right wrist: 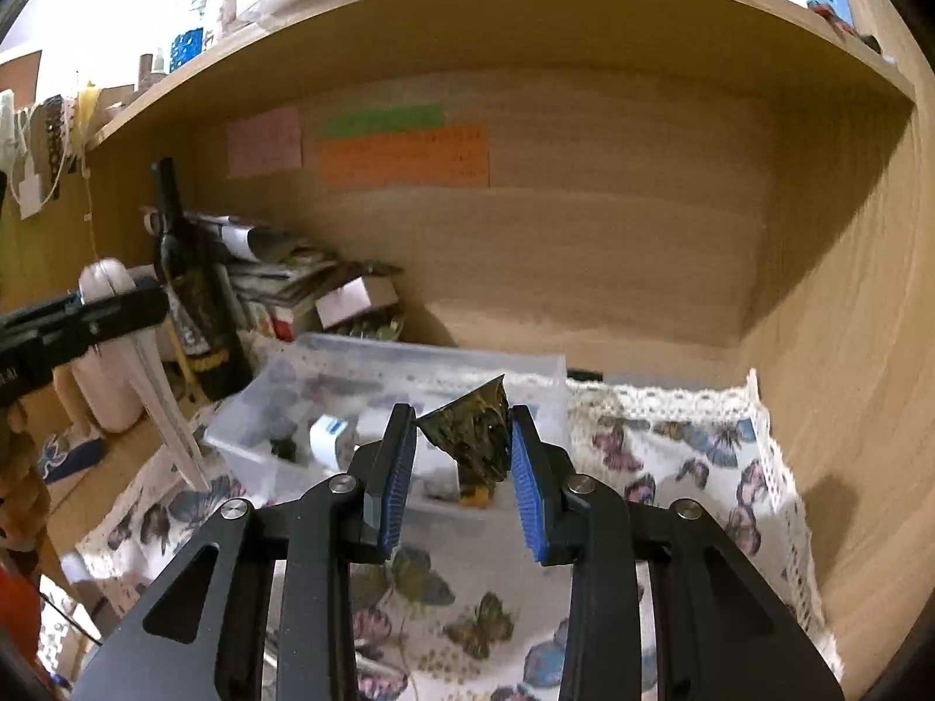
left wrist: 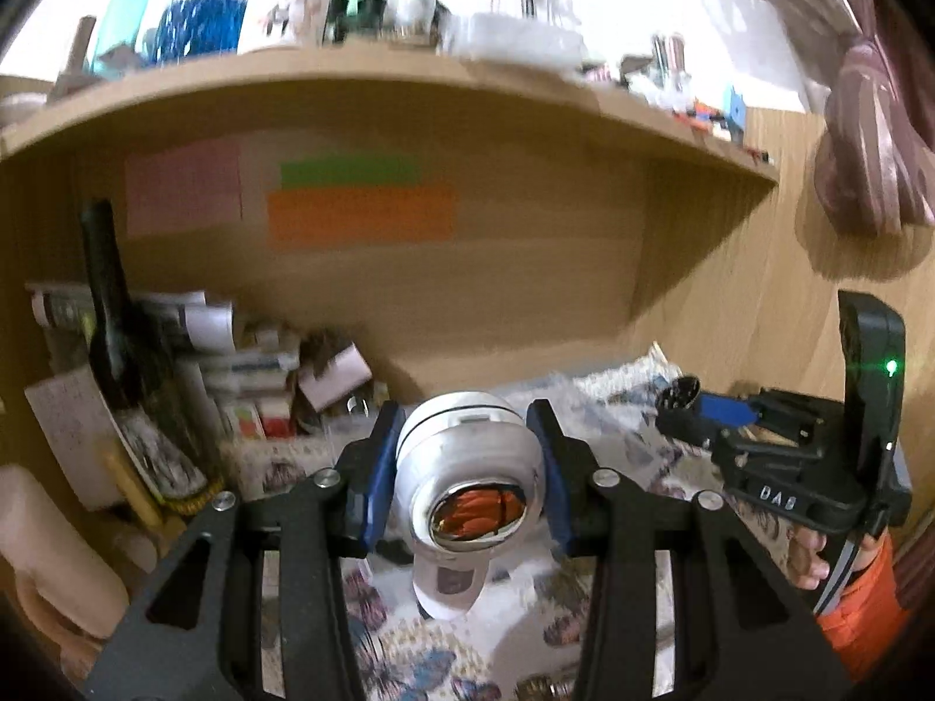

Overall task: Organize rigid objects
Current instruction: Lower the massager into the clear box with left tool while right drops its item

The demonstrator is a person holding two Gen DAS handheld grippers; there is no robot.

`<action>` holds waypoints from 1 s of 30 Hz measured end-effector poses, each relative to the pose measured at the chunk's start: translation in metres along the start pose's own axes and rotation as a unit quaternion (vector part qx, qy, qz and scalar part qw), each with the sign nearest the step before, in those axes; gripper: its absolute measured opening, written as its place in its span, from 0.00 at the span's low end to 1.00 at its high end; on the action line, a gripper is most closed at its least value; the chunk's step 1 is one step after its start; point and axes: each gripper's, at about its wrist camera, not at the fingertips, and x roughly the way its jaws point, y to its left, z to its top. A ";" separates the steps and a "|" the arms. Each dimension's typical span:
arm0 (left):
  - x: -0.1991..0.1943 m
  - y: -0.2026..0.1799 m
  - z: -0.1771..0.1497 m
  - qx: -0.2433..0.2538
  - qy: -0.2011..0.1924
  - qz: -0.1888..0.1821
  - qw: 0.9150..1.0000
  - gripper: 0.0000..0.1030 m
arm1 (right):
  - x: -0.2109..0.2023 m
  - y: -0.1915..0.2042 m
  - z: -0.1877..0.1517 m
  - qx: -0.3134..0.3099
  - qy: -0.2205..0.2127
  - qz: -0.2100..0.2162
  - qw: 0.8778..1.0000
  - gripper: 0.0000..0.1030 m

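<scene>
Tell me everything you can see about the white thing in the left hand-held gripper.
The white object is rounded, glossy, plastic-looking, with a seam around its body. Its near end holds a shiny oval window showing orange. A narrower white part hangs below. The left hand-held gripper clamps it between blue pads, above the butterfly-print cloth.

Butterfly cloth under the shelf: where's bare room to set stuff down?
Free: the butterfly cloth right of the clear plastic bin, out to the lace edge by the wooden side wall, and the near patch below the right gripper. Crowded: the left corner, with the dark bottle, stacked papers and boxes.
</scene>
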 end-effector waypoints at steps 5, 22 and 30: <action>0.016 0.005 0.014 -0.001 -0.009 0.018 1.000 0.41 | 0.013 -0.003 0.009 0.000 0.002 0.001 1.000 0.28; 0.137 -0.008 -0.011 0.020 0.135 -0.018 0.991 0.41 | 0.090 -0.016 -0.006 -0.003 0.097 0.005 0.995 0.28; 0.172 -0.020 -0.015 0.018 0.178 -0.032 0.983 0.41 | 0.116 -0.013 -0.016 -0.009 0.139 0.007 0.990 0.28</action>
